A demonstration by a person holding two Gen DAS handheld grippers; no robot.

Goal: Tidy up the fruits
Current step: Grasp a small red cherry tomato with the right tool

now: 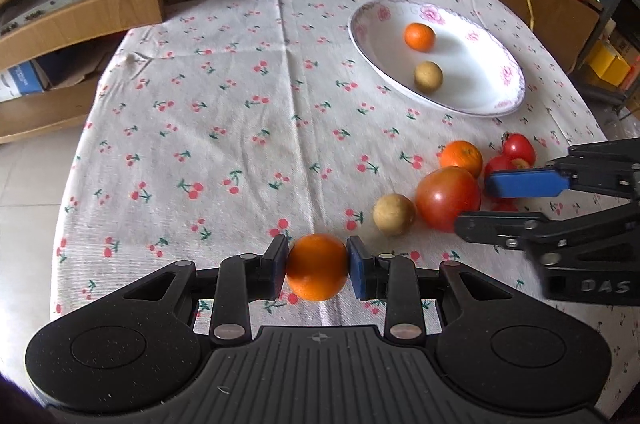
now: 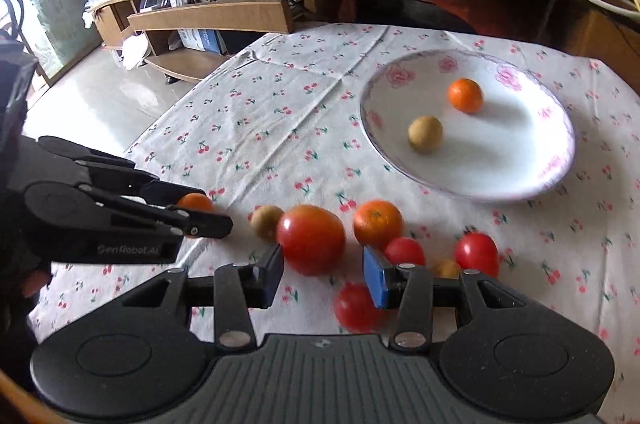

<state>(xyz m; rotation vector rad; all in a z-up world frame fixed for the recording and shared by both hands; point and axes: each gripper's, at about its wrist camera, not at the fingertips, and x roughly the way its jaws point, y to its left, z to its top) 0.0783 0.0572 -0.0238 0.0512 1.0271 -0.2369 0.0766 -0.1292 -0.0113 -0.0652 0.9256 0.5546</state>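
Holding an orange (image 1: 317,267) clamped in our left gripper (image 1: 317,266) | right gripper (image 2: 323,274) gapes empty over the big tomato (image 2: 311,239) | next we carry the orange to the plate (image 1: 472,103).

In the right wrist view, a small yellowish fruit (image 2: 447,268) at lower right sits half hidden behind the right claw (image 2: 326,274), too small to identify. A red tomato (image 2: 356,306) below it is blurred. In the left wrist view, the red tomatoes (image 1: 516,151) at right are partly covered by that claw.
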